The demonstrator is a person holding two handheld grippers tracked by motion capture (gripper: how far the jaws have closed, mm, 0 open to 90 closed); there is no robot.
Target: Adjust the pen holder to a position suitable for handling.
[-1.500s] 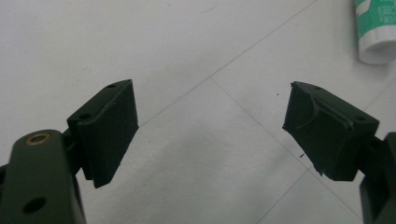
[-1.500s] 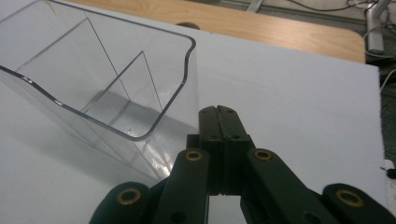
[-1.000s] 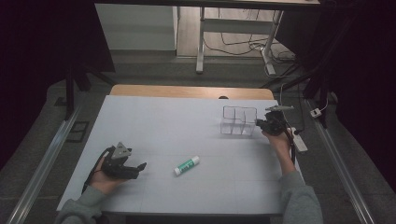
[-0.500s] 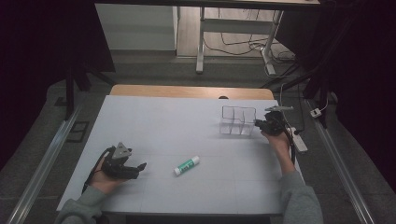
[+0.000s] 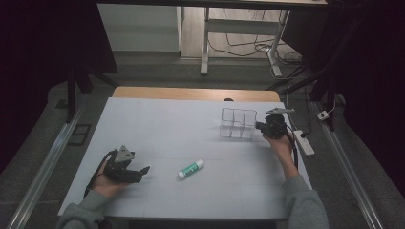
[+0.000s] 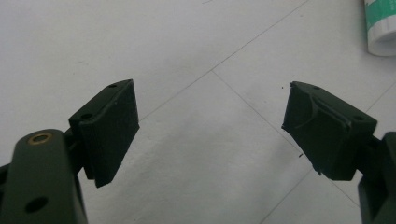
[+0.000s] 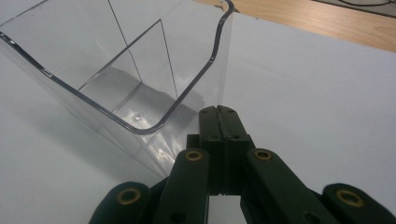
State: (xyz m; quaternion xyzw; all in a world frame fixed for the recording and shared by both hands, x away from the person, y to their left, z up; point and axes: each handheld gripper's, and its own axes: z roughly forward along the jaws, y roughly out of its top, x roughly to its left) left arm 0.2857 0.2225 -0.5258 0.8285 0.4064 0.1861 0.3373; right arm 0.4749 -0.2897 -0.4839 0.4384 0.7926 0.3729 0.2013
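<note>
A clear plastic container [image 5: 238, 123] with dividers stands at the table's right rear. My right gripper [image 5: 261, 127] is at its right end, jaws pressed together on the edge of the container's thin wall [image 7: 223, 70]. A white glue stick [image 5: 191, 169] with a green label lies on its side mid-table; its end also shows at the top right of the left gripper view [image 6: 380, 23]. My left gripper [image 5: 143, 171] rests low over the table at the front left, open, with bare table between its fingers [image 6: 114, 126].
The white table [image 5: 157, 129] has a wooden strip [image 5: 191, 93] along its far edge. A power strip [image 5: 303, 142] lies off the right edge, and metal rails run along both sides on the floor.
My right gripper has shifted slightly left and the clear container with it. The left gripper and the glue stick have stayed put.
</note>
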